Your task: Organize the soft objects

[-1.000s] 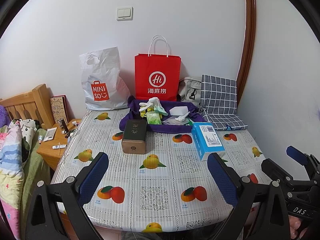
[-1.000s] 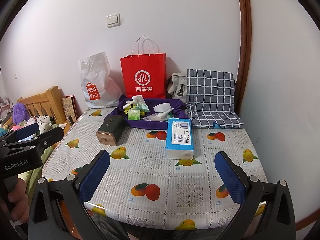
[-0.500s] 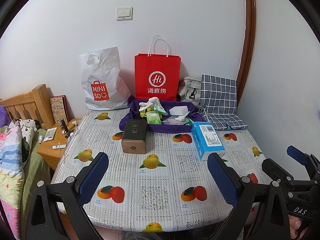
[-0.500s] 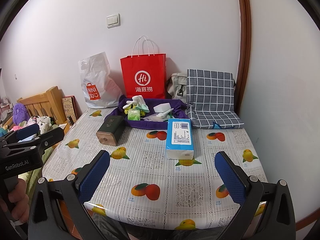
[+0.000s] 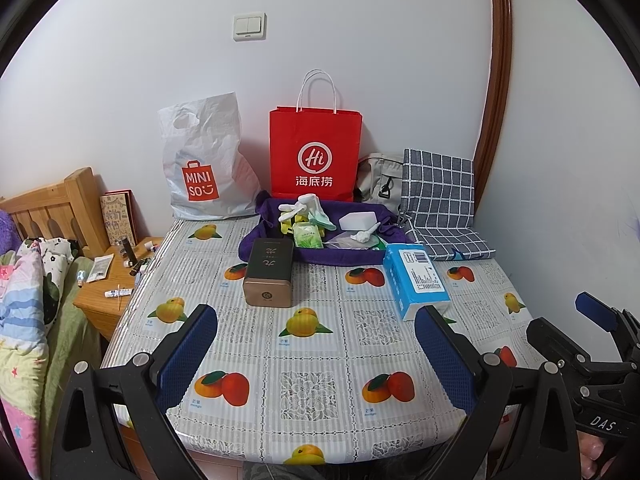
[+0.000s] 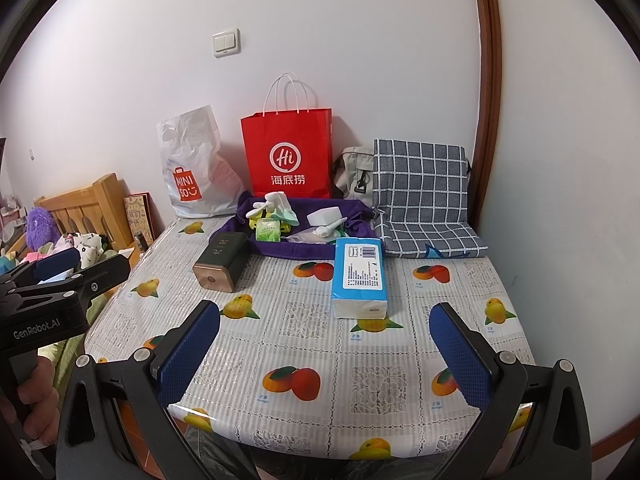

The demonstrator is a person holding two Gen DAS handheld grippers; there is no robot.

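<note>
Two hand-held grippers spread wide, left (image 5: 316, 354), right (image 6: 324, 354), purple plush (image 6: 39, 227) only in right view

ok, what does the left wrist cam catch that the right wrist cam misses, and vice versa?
Left wrist only: the wooden nightstand top with small tubes and packets, plus the right tongs at the frame's right edge.

Right wrist only: a purple plush toy by the headboard, plus the left tongs at the left edge.

Both: the fruit-print table, blue tissue pack, dark tin, purple tray of soft items, red Hi bag, Miniso bag and checked cushion.
</note>
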